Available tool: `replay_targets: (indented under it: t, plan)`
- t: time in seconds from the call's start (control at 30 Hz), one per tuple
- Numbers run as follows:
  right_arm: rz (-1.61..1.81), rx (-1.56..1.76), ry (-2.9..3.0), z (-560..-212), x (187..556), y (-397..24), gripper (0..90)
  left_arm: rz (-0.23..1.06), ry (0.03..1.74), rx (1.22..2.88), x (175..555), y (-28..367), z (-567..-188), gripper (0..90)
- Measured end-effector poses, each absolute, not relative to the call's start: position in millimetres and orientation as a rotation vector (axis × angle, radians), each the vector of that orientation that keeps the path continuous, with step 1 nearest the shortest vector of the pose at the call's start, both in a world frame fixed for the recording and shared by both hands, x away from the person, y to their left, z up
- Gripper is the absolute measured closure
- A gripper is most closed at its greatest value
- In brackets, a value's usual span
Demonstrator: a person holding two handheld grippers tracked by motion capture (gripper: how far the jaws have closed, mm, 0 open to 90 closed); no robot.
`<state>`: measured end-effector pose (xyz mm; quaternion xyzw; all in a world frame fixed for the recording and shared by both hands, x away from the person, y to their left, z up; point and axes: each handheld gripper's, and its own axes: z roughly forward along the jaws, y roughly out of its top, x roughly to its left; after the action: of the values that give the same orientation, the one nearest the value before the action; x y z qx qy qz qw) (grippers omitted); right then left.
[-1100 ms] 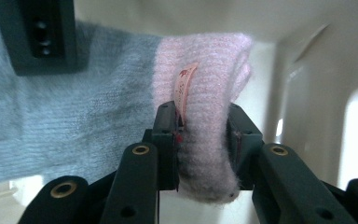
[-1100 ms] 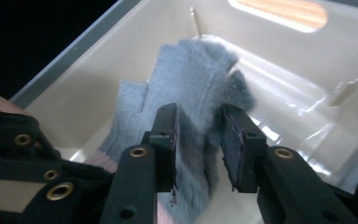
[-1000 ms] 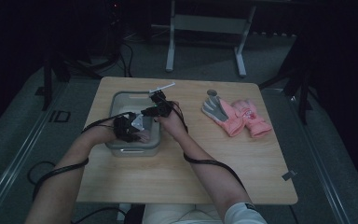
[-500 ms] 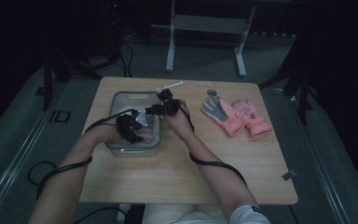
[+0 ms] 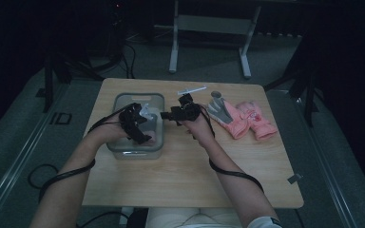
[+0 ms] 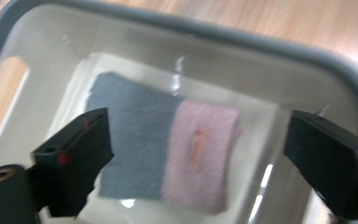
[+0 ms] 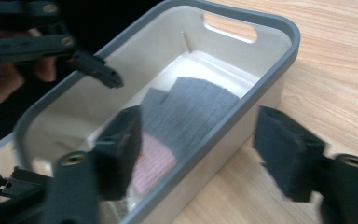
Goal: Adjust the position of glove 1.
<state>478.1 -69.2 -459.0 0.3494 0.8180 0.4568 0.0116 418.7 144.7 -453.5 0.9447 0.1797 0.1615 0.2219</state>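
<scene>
a folded grey and pink glove (image 6: 168,151) lies flat on the floor of the grey bin (image 5: 158,97), touched by neither claw; the left claw (image 6: 196,158) hangs over it, jaws released and just spread wide, with the glove showing in the gap below them; the right claw (image 7: 200,154) sits just beside the bin's rim, its jaws likewise just opened and gripping nothing; the bin stands on the wooden tabletop (image 5: 180,175); another pink and grey glove (image 5: 242,116) lies to the right, well apart from the bin.
</scene>
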Motion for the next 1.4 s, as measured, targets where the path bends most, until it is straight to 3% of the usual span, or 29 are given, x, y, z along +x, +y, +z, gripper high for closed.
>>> replay_targets:
  t: [0.17,0.4,0.67,0.97,1.27,1.37,1.4]
  plan:
    - [1.420,1.031,2.552,-454.7,472.0,-88.9,18.7,0.423,0.462,2.603,414.3,127.1,-448.0,6.6]
    - [1.419,0.993,2.489,-443.5,466.9,-124.3,17.9,0.310,0.366,2.590,402.3,98.7,-445.8,6.6]
    - [1.471,0.955,2.378,-439.4,453.7,-175.7,14.0,0.310,0.241,2.574,373.3,62.9,-449.6,7.0]
    - [1.479,0.986,2.430,-446.8,445.4,-217.6,13.6,0.217,0.233,2.541,353.9,38.5,-471.2,7.0]
    - [1.405,1.008,2.343,-445.2,436.4,-249.3,9.8,0.169,0.245,2.626,336.3,26.3,-515.8,7.0]
    - [1.347,0.986,2.358,-451.2,431.7,-255.1,12.3,0.135,0.240,2.659,328.1,24.8,-531.5,7.0]
    - [1.332,0.973,2.367,-454.5,429.8,-257.8,19.9,0.129,0.228,2.667,325.9,24.7,-534.3,7.0]
